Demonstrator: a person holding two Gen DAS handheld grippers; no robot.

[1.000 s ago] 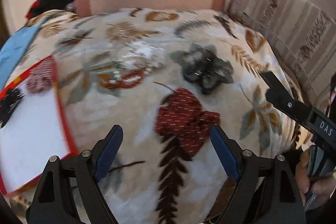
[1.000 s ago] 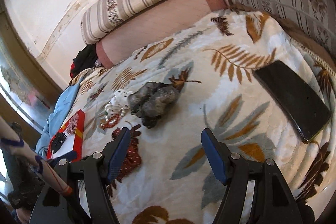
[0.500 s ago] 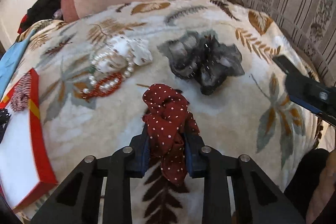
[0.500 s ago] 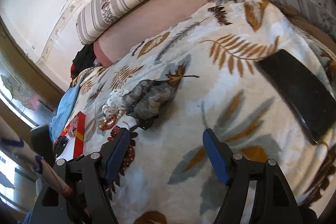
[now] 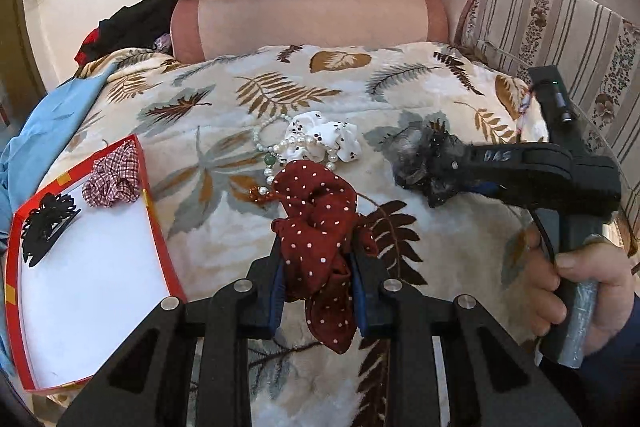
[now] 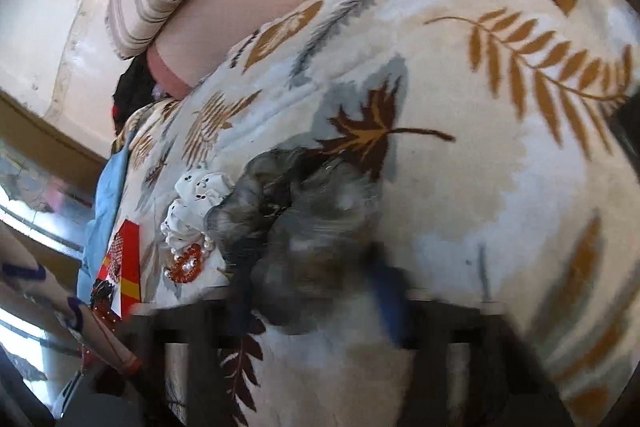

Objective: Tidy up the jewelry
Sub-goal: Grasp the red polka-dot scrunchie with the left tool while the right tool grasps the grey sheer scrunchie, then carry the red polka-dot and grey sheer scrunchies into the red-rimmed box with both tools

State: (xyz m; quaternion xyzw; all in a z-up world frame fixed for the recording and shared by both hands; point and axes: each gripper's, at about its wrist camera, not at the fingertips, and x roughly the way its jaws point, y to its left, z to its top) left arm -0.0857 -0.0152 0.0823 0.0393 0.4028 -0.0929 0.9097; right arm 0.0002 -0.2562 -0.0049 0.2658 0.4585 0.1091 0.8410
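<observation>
Two pieces already lie in the red box (image 5: 158, 227) left of our left gripper (image 5: 318, 281), which clamps the red scrunchie (image 5: 316, 211); our right gripper (image 6: 316, 291) has just closed on the grey scrunchie (image 6: 296, 211); bracelets (image 5: 296, 151) ahead remain.

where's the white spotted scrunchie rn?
Left wrist view, centre: the white spotted scrunchie lies on the leaf-print blanket, tangled with the pearl bracelets, just behind the red polka-dot scrunchie and left of the grey scrunchie.
</observation>
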